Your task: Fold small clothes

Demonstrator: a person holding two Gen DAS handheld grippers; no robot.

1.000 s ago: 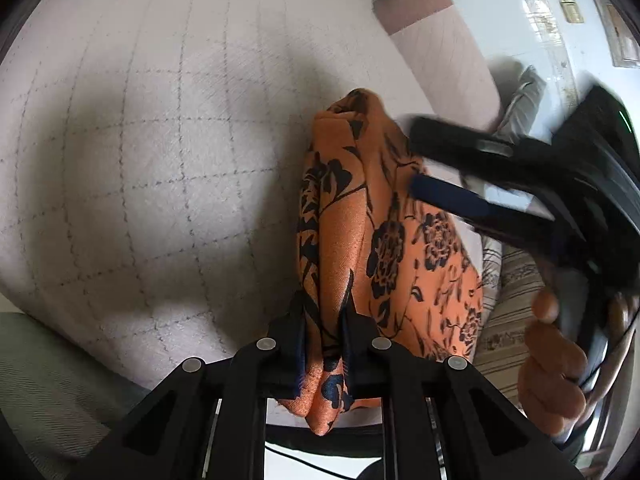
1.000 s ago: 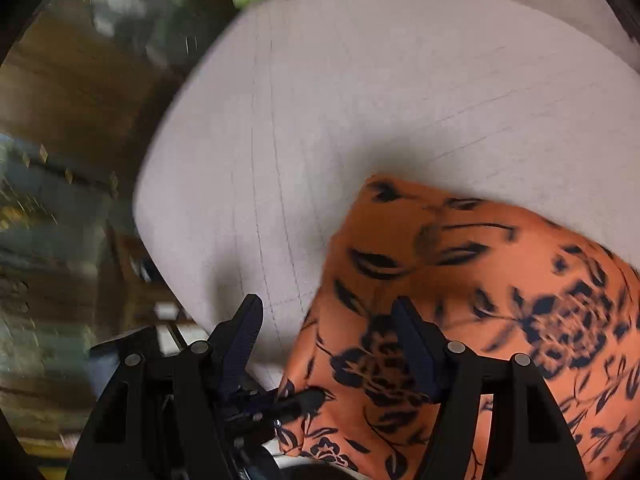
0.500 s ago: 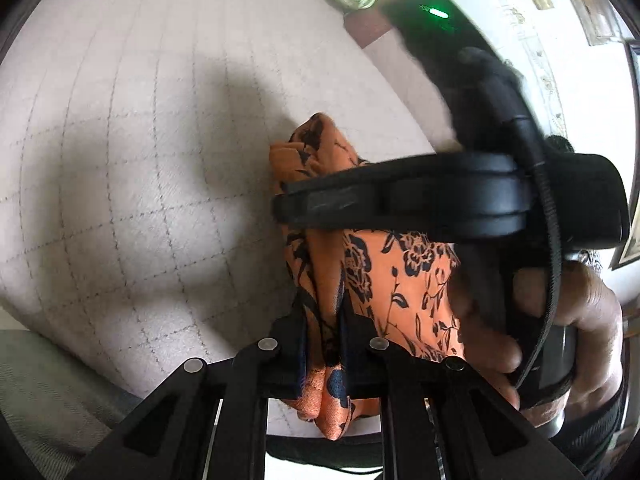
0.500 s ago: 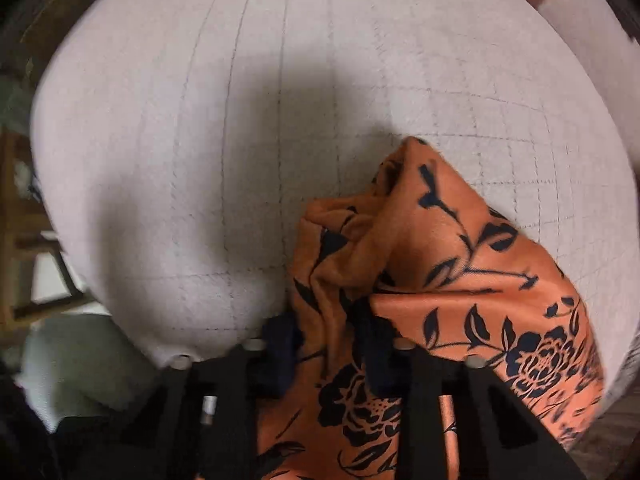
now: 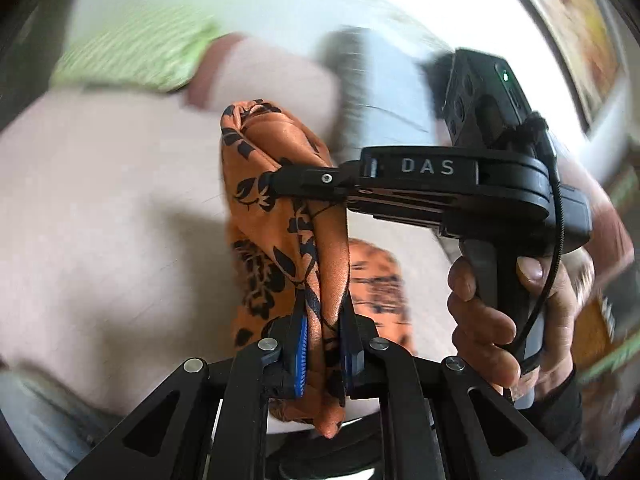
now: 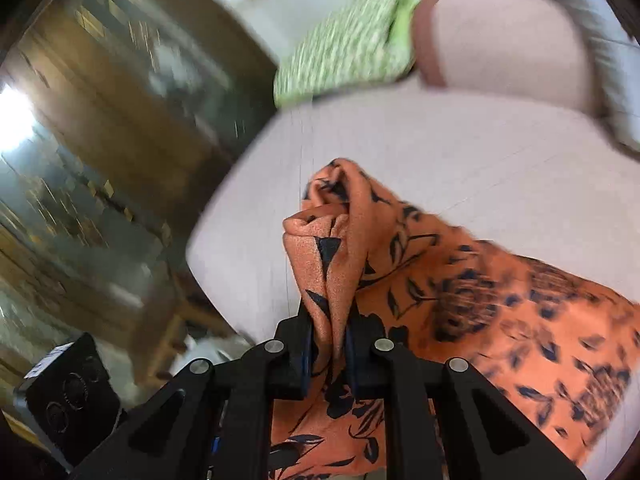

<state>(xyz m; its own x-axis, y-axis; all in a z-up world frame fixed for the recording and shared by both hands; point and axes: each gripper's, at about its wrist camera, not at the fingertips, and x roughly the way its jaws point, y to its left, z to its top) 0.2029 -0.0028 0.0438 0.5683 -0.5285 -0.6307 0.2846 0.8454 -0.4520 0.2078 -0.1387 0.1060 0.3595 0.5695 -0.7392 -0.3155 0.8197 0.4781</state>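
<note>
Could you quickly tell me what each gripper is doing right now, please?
Left gripper: shut on the orange floral cloth.
Right gripper: jaws closing, pads already pinching a bunched fold of the same cloth.

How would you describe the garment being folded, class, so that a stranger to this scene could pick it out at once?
Start at the broad pale checked bed cover that fills the scene. Above it, bunched between the left tongs and the right tongs, hangs the orange cloth. Its dark floral print sets it apart from the green patterned pillow and the plain pinkish bolster at the far end.
</note>
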